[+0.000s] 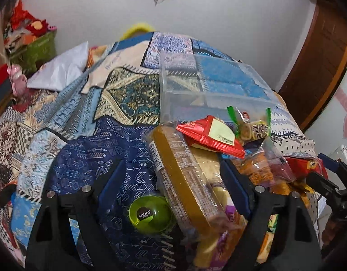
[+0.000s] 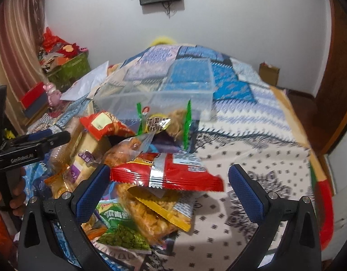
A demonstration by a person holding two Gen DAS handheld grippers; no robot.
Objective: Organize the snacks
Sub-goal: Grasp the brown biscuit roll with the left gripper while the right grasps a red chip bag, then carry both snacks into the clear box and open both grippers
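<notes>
Both grippers tilt down over a heap of snack packets on a patchwork bedspread (image 1: 87,164). Left gripper (image 1: 173,174) stands with its blue pads apart, spanning a long clear pack of biscuits (image 1: 184,176) with a gold strip; the pads are not pressing on it. Just beside that pack lies a green round lid marked "MENG" (image 1: 150,212). Right gripper (image 2: 168,187) is spread wide, one finger (image 2: 92,192) at the end of a red foil packet (image 2: 166,171), the other well clear over the white patterned cloth. Below the red packet sit a clear bag of yellow crisps (image 2: 155,216) and a green pea packet (image 2: 121,234) with Chinese writing too blurred to read. From the right wrist view the left tool shows at the edge, lettered "GeoRobot.AI", with a hand (image 2: 15,194) on its grip. Beyond the heap, a clear plastic box (image 2: 164,90) stands on the bed.
</notes>
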